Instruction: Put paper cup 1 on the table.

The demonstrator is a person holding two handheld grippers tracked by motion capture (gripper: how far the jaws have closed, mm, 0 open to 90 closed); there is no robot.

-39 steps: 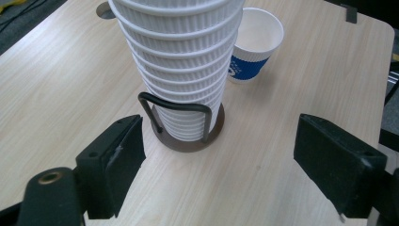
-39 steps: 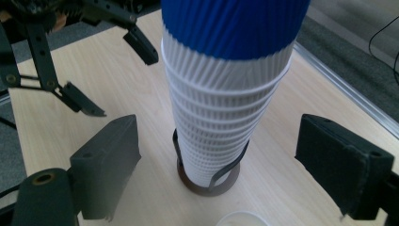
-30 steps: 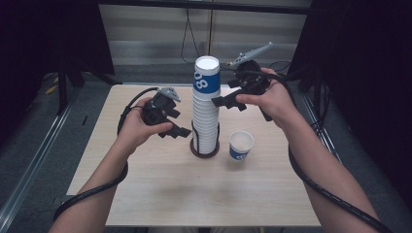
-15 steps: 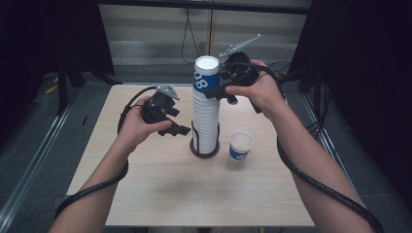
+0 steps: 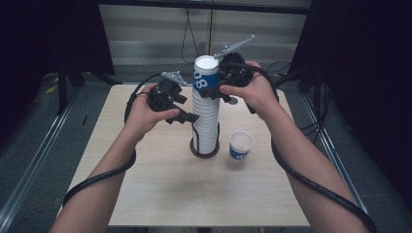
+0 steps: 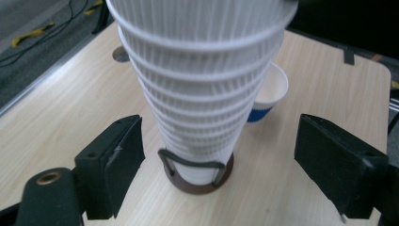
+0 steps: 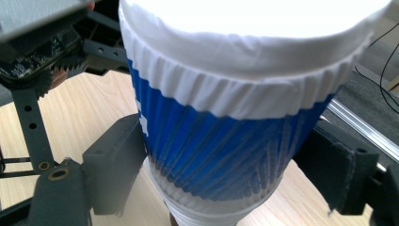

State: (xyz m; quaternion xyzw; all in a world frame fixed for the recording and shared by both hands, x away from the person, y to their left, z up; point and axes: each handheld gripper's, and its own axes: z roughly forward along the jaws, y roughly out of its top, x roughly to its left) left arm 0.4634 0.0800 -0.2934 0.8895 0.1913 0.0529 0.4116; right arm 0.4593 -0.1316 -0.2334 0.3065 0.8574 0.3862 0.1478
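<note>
A tall stack of white ribbed paper cups [image 5: 205, 116] stands in a brown round holder [image 5: 204, 151] at the table's middle. Its top cup [image 5: 206, 76] is blue and white. In the right gripper view, my right gripper [image 7: 223, 174] is open with its jaws on either side of that top cup [image 7: 226, 136]; the left pad [image 7: 117, 165] touches the cup wall. My left gripper [image 5: 187, 117] is lower, at the stack's left side. In the left gripper view it [image 6: 219, 165] is open, its jaws straddling the lower stack [image 6: 202, 94] with gaps on both sides.
One loose blue and white cup [image 5: 241, 144] stands upright on the wooden table [image 5: 160, 194], just right of the holder; it appears behind the stack [image 6: 269, 96] in the left gripper view. Cables trail off both grippers, and dark floor and rails surround the table.
My right gripper has moved left and a little up, from beside the stack to around the top cup. The left gripper has barely shifted beside the stack.
</note>
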